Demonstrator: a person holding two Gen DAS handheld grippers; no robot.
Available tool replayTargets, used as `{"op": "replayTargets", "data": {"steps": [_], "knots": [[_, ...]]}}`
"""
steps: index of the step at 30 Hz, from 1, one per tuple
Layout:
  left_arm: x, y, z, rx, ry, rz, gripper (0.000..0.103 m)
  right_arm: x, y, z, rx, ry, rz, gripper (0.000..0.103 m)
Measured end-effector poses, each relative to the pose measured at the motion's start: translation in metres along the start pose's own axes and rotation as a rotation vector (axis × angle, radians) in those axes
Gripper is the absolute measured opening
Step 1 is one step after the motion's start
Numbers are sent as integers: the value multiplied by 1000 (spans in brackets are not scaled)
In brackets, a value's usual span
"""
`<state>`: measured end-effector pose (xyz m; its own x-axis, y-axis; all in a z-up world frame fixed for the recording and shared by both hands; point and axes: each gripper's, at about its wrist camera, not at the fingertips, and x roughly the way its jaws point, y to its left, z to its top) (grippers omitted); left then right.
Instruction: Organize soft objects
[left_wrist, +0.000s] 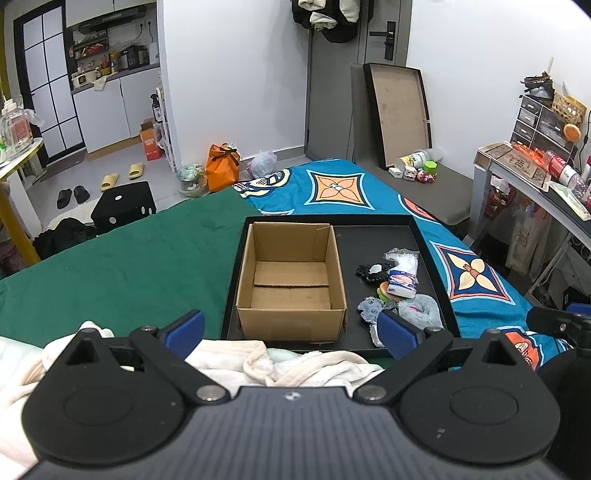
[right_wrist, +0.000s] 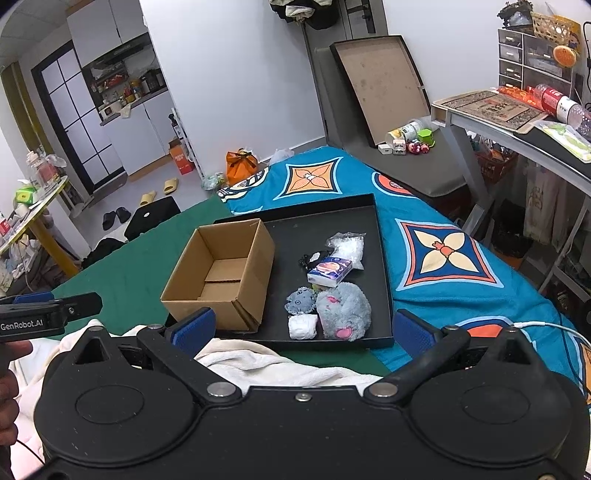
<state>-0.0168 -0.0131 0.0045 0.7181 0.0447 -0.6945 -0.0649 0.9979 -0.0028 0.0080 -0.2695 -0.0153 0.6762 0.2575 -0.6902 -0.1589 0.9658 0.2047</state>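
Left gripper (left_wrist: 291, 332): blue pads spread wide, clamping nothing, held low over a rumpled cream blanket (left_wrist: 288, 360) that lies directly beneath the fingers. Right gripper (right_wrist: 303, 328): likewise spread wide and empty, over the same blanket (right_wrist: 258, 360).

Straight ahead of the left gripper, just past the blanket: one open cardboard box (left_wrist: 291, 280), empty, standing in the left half of one shallow black tray (left_wrist: 430, 258). Ahead and to the right of that gripper, in the tray's right half: the pile of soft objects. Seen from the right gripper, box (right_wrist: 221, 277) ahead and slightly left, pile directly ahead between the fingertips, tray (right_wrist: 384, 280) near edge just beyond the blanket.

Counted in the pile, nearest first:
- one white rolled cloth bundle (right_wrist: 303, 326), beside the grey plush
- one grey plush toy with pink patches (right_wrist: 343, 310), largest piece, at the tray's near right
- one small grey-blue fabric piece (right_wrist: 300, 301), just left of the plush
- one tissue pack (right_wrist: 330, 272), blue and white, behind the plush
- one black-and-white small item (right_wrist: 313, 258), too small to identify, left of the pack
- one clear plastic bag with white contents (right_wrist: 347, 243), farthest out

Under the tray: green cloth (left_wrist: 122, 266) to the left, blue patterned cloth (right_wrist: 443, 254) to the right.
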Motion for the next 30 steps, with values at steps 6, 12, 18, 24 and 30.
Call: {"op": "replayTargets", "data": {"steps": [6,12,18,24,30], "knots": [[2,0,4,4,5,14,99,7,-1,-2,5,16,9,103],[10,4,5,-13,20,20,99,16,-4,-2,9,30,0,103],[25,9,4,-24,41,32,99,30,-12,-4,38,41,-17,103],[45,13,4,-24,69,35,99,50,-18,-3,54,53,-8,103],[65,18,6,-28,91,50,99,70,-25,-1,70,75,-7,103]]}}
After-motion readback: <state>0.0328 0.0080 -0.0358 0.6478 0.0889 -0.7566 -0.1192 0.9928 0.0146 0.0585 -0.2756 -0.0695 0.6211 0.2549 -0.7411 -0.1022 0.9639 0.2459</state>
